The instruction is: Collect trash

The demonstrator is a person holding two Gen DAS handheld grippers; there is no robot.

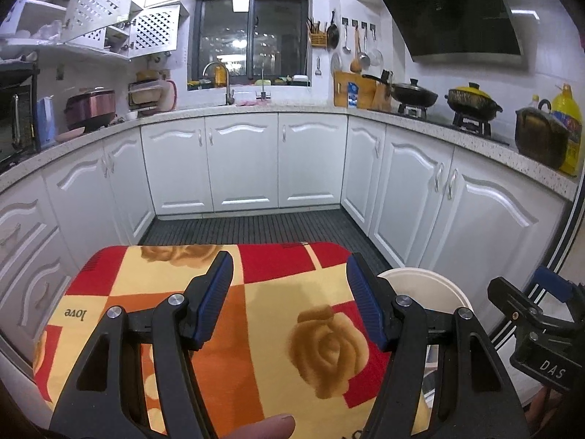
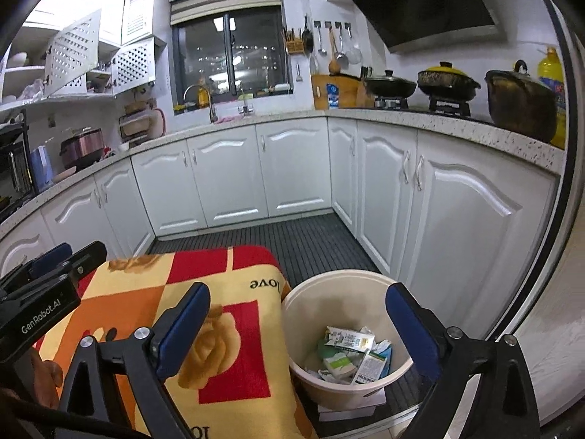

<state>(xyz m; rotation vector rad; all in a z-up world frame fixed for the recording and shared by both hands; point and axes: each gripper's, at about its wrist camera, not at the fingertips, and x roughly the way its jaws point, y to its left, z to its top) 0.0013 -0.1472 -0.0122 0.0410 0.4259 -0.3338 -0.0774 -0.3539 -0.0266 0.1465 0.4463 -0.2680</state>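
A cream trash bin (image 2: 292, 307) stands on the dark floor to the right of a small table under a red, orange and yellow rose-print cloth (image 2: 234, 333). Crumpled cartons and paper trash (image 2: 351, 355) lie in the bin. My right gripper (image 2: 298, 300) is open and empty, its jaws spread above the bin and the cloth's edge. My left gripper (image 1: 289, 269) is open and empty above the cloth (image 1: 263, 314). The bin's rim (image 1: 431, 278) shows behind its right finger. No trash shows on the cloth.
White base cabinets (image 1: 241, 161) ring the dark slatted floor (image 1: 256, 226). Counters hold pots (image 1: 471, 100), an oil bottle (image 1: 568, 128), a rice cooker (image 1: 89, 108) and a sink tap (image 1: 223, 80). The right gripper's body (image 1: 537, 333) shows at the right edge of the left wrist view.
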